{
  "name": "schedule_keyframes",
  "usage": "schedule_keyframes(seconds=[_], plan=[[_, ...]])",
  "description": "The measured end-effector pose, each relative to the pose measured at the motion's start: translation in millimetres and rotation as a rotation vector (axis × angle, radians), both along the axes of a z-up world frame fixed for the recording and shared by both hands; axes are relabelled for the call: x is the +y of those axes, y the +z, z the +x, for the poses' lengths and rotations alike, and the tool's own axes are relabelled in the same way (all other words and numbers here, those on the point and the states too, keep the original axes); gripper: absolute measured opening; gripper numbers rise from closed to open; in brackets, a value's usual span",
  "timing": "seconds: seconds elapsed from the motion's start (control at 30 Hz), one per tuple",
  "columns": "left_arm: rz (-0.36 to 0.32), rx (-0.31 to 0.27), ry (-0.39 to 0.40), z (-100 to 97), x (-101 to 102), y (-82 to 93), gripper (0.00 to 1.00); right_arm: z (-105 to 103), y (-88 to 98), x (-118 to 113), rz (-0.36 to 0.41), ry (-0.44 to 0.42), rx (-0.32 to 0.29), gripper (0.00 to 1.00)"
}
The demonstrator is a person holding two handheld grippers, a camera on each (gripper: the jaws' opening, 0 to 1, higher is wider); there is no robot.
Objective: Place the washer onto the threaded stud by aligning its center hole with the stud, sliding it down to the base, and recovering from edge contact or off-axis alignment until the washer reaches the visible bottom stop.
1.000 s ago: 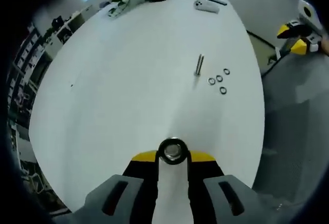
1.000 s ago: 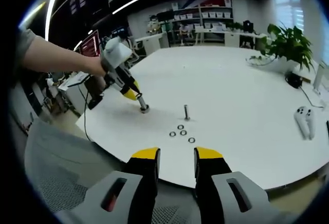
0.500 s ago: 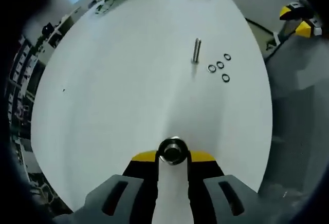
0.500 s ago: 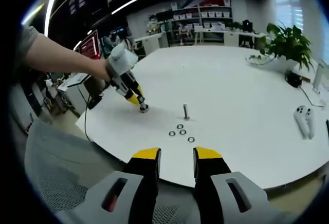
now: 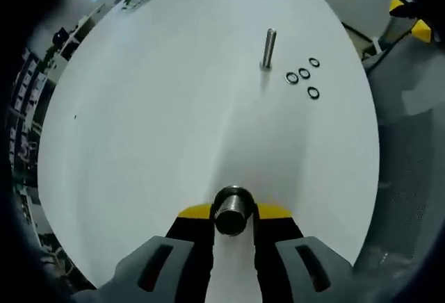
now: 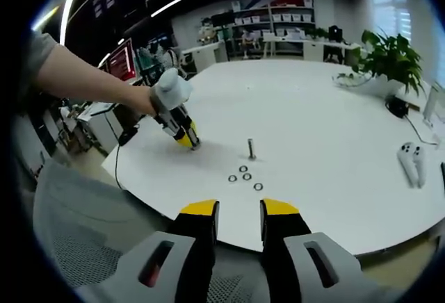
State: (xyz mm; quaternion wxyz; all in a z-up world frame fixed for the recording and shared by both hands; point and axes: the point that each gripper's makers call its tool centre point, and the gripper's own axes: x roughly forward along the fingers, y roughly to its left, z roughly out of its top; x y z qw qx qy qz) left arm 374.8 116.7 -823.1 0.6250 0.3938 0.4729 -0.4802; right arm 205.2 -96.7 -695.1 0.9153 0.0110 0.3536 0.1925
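— Washers (image 5: 304, 75)? Three lie just beside the threaded stud (image 5: 268, 48) on the table (image 5: 139, 122).
— Left hand-held gripper (image 5: 233, 213)?
— Clamped on a metal cylinder (image 5: 231, 210), well short of the stud. Right hand-held gripper (image 6: 238, 209): narrow gap, holding nothing.

My left tongs (image 5: 234, 213) grip a metal cylinder (image 5: 232, 210) over the white desk (image 5: 139, 122); threaded stud (image 5: 268, 47) upright, three washers (image 5: 304, 75) beside it.
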Motion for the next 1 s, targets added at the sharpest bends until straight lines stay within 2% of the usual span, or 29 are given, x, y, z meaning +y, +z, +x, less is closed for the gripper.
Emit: schedule_keyframes(seconds=[0.17,0.27,0.4,0.57,0.63,0.73,0.8,0.9,1.0], plan=[[-0.011,0.007,0.013,-1.1,2,-1.9,0.2,0,0.5,0,0.004,0.0,-0.002,0.26],[-0.026,-0.012,-0.004,-0.8,2,-2.5,0.2,0,0.9,1,0.007,0.0,-0.003,0.26],[-0.065,-0.009,0.059,-0.1,0,-0.7,0.22,-1,0.4,0,0.007,-0.001,-0.001,0.26],[-0.087,-0.027,0.079,-2.9,4,9.6,0.23,-1,0.0,1,0.008,0.002,0.001,0.26],[-0.106,-0.062,0.082,-1.6,6,17.5,0.23,-1,-0.3,1,0.007,0.007,0.003,0.26],[-0.203,-0.055,0.232,-0.8,12,30.0,0.23,-1,-0.8,1,0.003,0.01,0.004,0.26],[-0.247,-0.066,0.3,-3.2,20,38.3,0.23,-1,-1.3,2,0.006,0.011,0.009,0.26],[-0.264,-0.108,0.315,-11.5,35,48.5,0.24,-2,-2.0,2,0.001,0.02,0.011,0.26],[-0.327,-0.129,0.37,-19.7,40,59.8,0.24,-1,-1.9,1,0.004,0.014,0.011,0.26]])
